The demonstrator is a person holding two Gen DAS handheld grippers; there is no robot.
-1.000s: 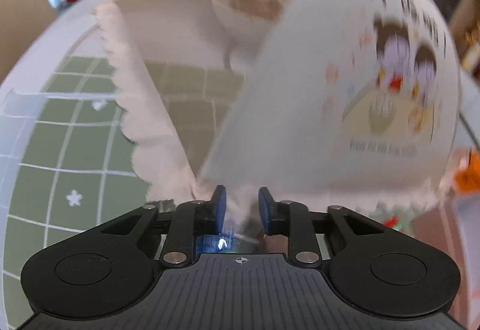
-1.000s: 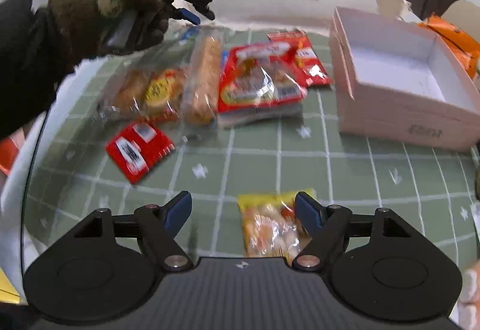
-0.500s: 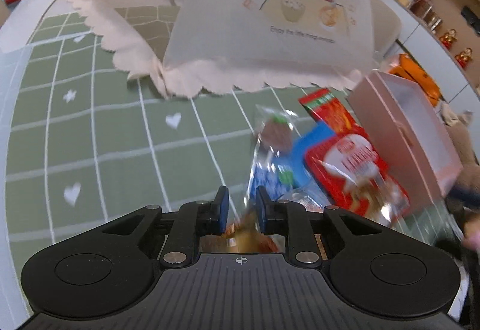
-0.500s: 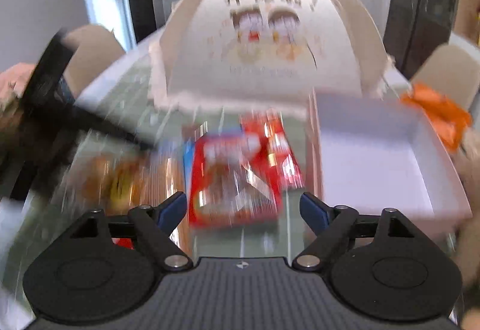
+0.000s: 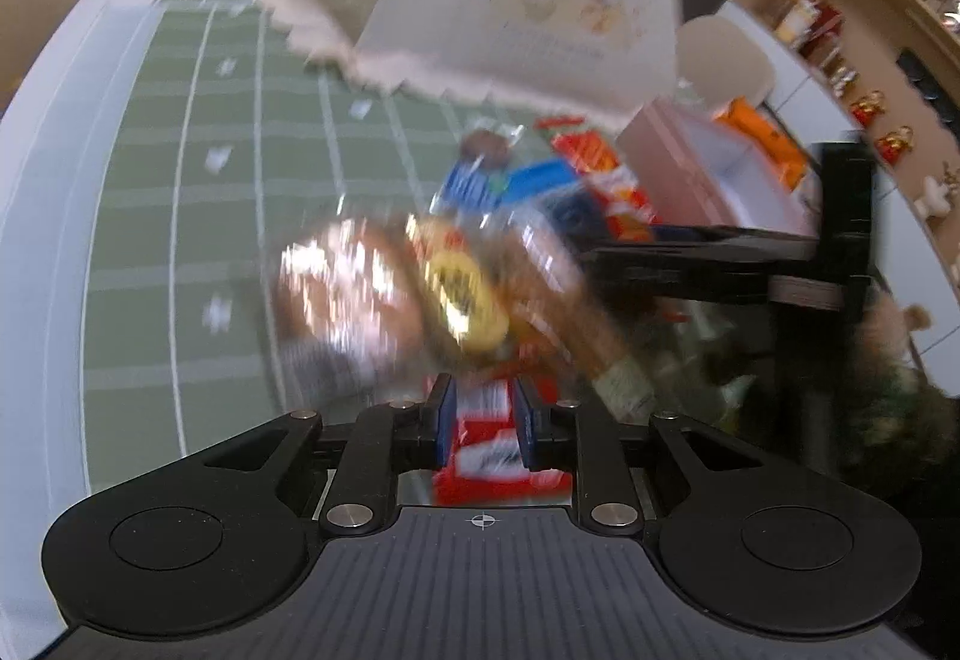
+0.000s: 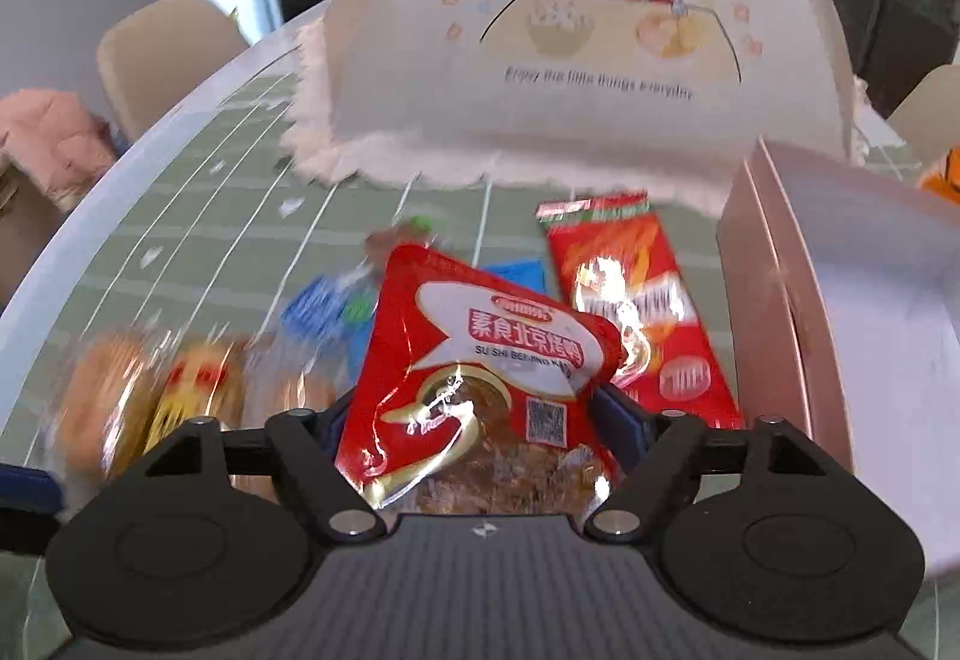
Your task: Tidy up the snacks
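Note:
In the right wrist view a big red snack packet stands between the jaws of my right gripper. They are closing, and both pads touch its sides. My left gripper is shut to a narrow slit over a small red packet that lies on the mat below it. Just beyond it lies a clear pack of bread rolls, blurred here, and the same bread pack shows at the lower left of the right wrist view. The open pink box stands to the right.
A long red packet and a blue packet lie on the green checked mat. Behind them stands a domed food cover with a cartoon print. The right gripper's black body crosses the left view. Orange packets lie past the box.
My left gripper swung away from the food cover to above the bread pack and the small red packet. My right gripper advanced from the yellow packet and closed round the big red one.

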